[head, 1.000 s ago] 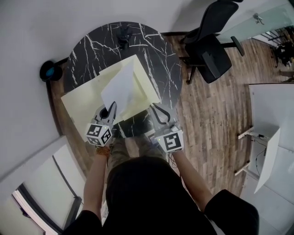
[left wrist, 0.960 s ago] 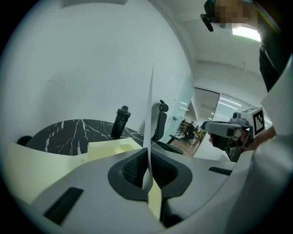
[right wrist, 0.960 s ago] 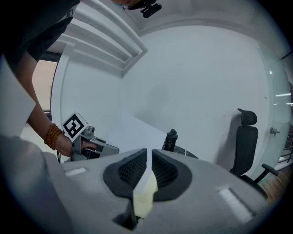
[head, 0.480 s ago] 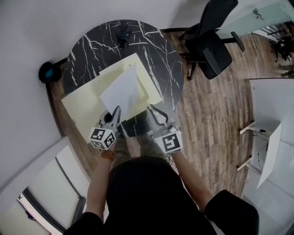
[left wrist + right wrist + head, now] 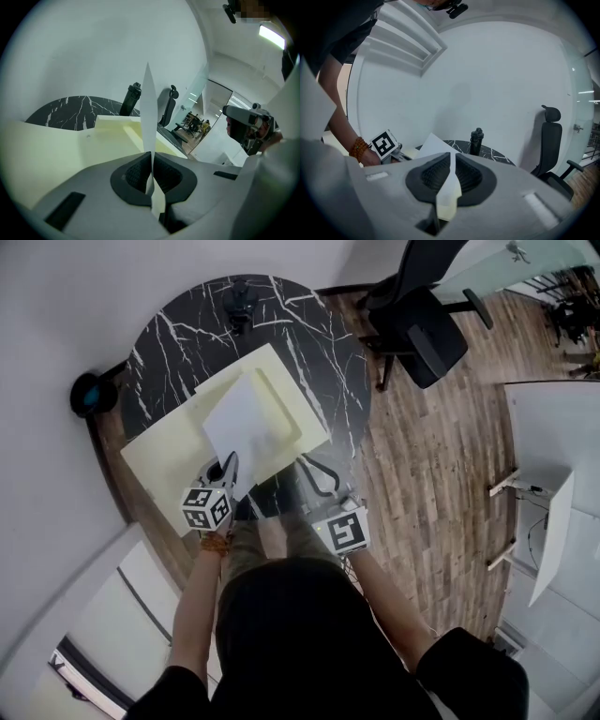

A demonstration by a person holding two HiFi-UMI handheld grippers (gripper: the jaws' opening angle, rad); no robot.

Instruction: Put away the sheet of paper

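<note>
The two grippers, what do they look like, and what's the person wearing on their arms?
The left gripper and right gripper match: light grey moulded bodies, black ribbed pads, and a white cube with black square markers on each. No cables show. The person wears a black short-sleeved top and an orange-brown bead bracelet on the left wrist.

Folder [image 5: 155,465] lies open on counter [image 5: 319,352], toward its left and near side. Sheet of paper [image 5: 239,423] over the folder's middle, its near edge in left gripper [image 5: 229,463]. Right gripper [image 5: 316,472] to the right, at the counter's near edge. Bottle [image 5: 240,298] at the far edge. Chair [image 5: 422,324] behind and right of the counter
</note>
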